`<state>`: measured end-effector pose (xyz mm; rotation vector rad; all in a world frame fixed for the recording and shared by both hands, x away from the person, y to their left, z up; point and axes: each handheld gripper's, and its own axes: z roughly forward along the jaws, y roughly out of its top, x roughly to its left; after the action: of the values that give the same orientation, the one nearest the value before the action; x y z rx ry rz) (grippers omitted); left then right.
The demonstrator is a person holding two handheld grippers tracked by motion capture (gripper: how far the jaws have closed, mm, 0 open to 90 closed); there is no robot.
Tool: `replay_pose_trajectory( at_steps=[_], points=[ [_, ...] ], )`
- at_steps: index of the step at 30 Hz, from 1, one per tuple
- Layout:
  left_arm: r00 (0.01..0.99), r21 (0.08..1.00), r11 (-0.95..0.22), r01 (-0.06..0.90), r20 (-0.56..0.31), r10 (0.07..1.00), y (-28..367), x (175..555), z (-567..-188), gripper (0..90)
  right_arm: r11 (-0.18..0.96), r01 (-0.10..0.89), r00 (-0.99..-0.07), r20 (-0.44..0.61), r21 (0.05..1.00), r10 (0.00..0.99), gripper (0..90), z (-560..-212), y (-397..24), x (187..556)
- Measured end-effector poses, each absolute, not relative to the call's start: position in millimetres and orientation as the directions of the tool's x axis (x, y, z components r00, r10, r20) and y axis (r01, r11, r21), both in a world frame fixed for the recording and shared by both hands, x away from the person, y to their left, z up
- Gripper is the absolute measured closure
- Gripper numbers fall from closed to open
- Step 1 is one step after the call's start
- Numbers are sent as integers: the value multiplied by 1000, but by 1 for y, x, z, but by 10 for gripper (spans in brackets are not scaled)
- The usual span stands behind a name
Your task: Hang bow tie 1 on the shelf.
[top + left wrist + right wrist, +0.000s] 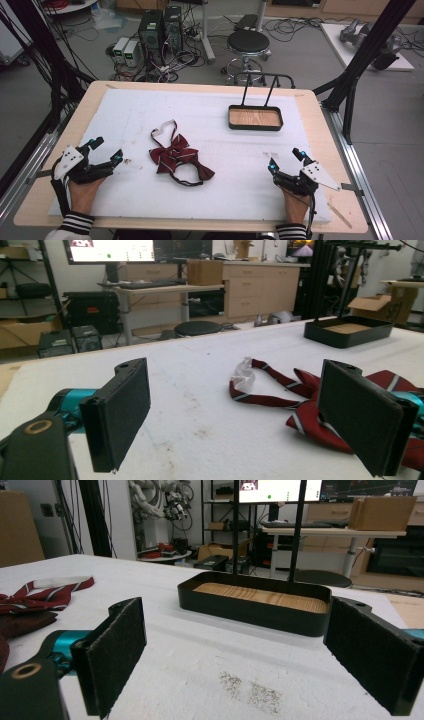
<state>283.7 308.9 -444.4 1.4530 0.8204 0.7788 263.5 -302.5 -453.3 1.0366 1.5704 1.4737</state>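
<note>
Tongs sit at both near corners of the white pad (210, 200), one in each hand. The left tongs (107, 150) rest low on the pad near its left edge, jaws spread wide with nothing between them; in the left gripper view the two black padded jaws stand far apart over bare white pad. The right tongs (286, 159) rest near the pad's right edge, jaws likewise spread wide and empty, and in the right gripper view only pad and a small dark smudge (250, 690) lie between them.

A dark red striped bow tie (175, 157) lies flat on the pad between the two tongs, nearer the left ones and well apart from the right ones. From the left tongs it lies ahead and to the right, just beyond the right jaw, which covers part of it in the left gripper view; its strap (265, 382) loops away from the bow and ends in a white piece (245, 375). Neither tongs touches it.

A black tray (255, 127) with a wooden floor and a tall wire handle (257, 87) stands on the pad straight ahead of the right tongs, some way off, and far ahead and to the right of the left ones. The tray holds nothing.
</note>
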Motion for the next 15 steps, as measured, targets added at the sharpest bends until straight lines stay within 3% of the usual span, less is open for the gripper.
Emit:
replay_pose_trajectory(
  at_steps=[15],
  points=[
    [598,986,-128,110,37,801,294,297,-412,145,15,74,-402,16,997,915,92,-453,-303,264]
  ],
)
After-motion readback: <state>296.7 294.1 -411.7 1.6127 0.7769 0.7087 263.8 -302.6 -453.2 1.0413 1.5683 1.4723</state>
